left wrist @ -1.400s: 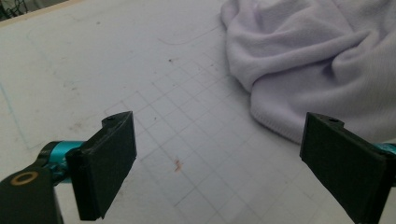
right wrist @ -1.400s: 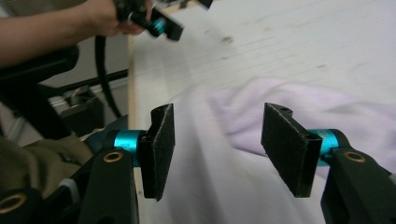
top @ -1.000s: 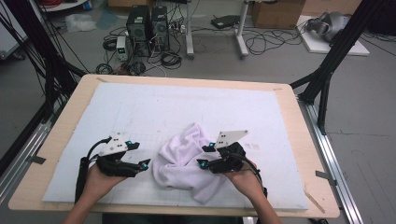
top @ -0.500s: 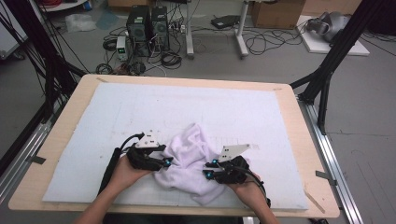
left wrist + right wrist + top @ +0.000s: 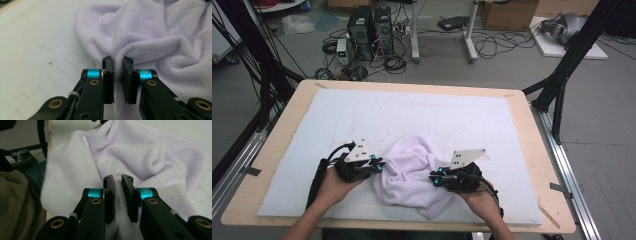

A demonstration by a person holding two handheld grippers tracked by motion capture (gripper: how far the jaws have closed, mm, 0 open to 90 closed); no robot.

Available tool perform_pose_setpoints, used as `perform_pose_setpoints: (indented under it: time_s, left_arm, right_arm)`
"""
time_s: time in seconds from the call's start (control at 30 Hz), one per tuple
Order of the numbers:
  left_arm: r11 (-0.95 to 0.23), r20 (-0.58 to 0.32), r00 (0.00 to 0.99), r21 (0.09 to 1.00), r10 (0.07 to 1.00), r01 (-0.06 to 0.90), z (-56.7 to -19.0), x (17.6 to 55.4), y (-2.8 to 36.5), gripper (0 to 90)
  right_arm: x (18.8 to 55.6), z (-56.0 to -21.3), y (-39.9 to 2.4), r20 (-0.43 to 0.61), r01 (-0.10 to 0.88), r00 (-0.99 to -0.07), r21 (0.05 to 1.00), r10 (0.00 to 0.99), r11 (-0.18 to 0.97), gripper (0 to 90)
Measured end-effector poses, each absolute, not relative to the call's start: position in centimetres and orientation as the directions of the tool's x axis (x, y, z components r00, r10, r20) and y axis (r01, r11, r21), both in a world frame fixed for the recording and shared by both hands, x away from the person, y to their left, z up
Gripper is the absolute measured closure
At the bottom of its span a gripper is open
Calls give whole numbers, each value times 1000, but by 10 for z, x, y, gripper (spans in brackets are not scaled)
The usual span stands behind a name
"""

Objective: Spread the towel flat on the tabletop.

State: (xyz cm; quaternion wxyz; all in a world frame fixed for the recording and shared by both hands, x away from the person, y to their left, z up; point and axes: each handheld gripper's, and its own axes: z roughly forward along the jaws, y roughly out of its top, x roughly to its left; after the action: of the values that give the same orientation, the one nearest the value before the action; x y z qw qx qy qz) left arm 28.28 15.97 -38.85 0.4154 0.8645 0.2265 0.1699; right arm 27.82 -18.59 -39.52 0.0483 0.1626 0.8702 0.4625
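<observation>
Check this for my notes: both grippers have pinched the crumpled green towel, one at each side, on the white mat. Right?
Not quite: the towel is pale lilac, not green, as the high view shows. The rest holds: the left gripper and right gripper have each just been closing and pinch a fold of it, one at each side, on the white mat.

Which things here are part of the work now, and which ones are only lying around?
Part of the work:
- lilac towel, crumpled on the white mat
- left gripper, jaws closed on a towel fold
- right gripper, jaws closed on the towel

Lying around:
- computer towers on the floor
- loose cables
- cardboard box
</observation>
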Motion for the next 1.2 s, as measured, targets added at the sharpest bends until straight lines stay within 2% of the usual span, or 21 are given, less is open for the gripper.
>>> perform_pose_setpoints:
  time_s: [0.13, 0.3, 0.33, 0.4, 0.47, 0.57, 0.7, 0.8, 0.97, 1.03, 1.07, 1.13, 1.17, 1.2]
  left_arm:
    - [-557, 122, 834, 794, 538, 243, -380, 263, 178, 810]
    - [-566, 84, 844, 776, 529, 277, -399, 248, 191, 805]
    - [-566, 84, 844, 776, 529, 277, -399, 248, 191, 790]
    - [-544, 41, 847, 783, 531, 303, -409, 251, 197, 705]
    - [-523, 24, 844, 794, 537, 310, -406, 253, 199, 626]
    - [-495, 23, 841, 816, 541, 297, -396, 260, 198, 565]
    - [-486, 22, 838, 823, 546, 295, -390, 274, 193, 516]
    - [-488, 1, 837, 813, 547, 318, -397, 285, 187, 478]
    - [-514, -21, 834, 778, 552, 360, -420, 292, 180, 462]
    - [-528, -38, 837, 760, 546, 379, -426, 295, 180, 499]
    - [-537, -45, 843, 752, 536, 381, -427, 296, 180, 548]
    - [-550, -50, 853, 744, 519, 378, -430, 296, 179, 634]
    - [-556, -50, 859, 743, 509, 373, -430, 295, 178, 676]
    - [-555, -53, 861, 744, 506, 373, -430, 294, 178, 723]
  right_arm:
    - [268, -390, -181, 64, 218, -951, 834, 303, 507, 815]
    - [251, -410, -169, 87, 228, -959, 801, 269, 554, 810]
    - [250, -414, -168, 92, 228, -961, 795, 260, 562, 805]
    - [251, -415, -169, 109, 231, -964, 796, 244, 560, 782]
    - [253, -409, -170, 116, 227, -966, 805, 230, 548, 727]
    - [257, -393, -175, 100, 207, -968, 832, 228, 515, 686]
    - [270, -365, -183, 48, 174, -963, 863, 266, 475, 627]
    - [284, -359, -184, -29, 137, -955, 840, 295, 525, 566]
    - [309, -386, -188, 46, 233, -943, 796, 328, 559, 513]
    - [310, -401, -188, 87, 276, -938, 774, 336, 570, 527]
    - [309, -408, -187, 94, 283, -938, 763, 334, 581, 568]
    - [304, -420, -187, 126, 295, -943, 745, 309, 598, 756]
    - [302, -423, -188, 131, 292, -945, 747, 298, 597, 812]
    - [298, -425, -190, 151, 297, -946, 760, 287, 578, 832]
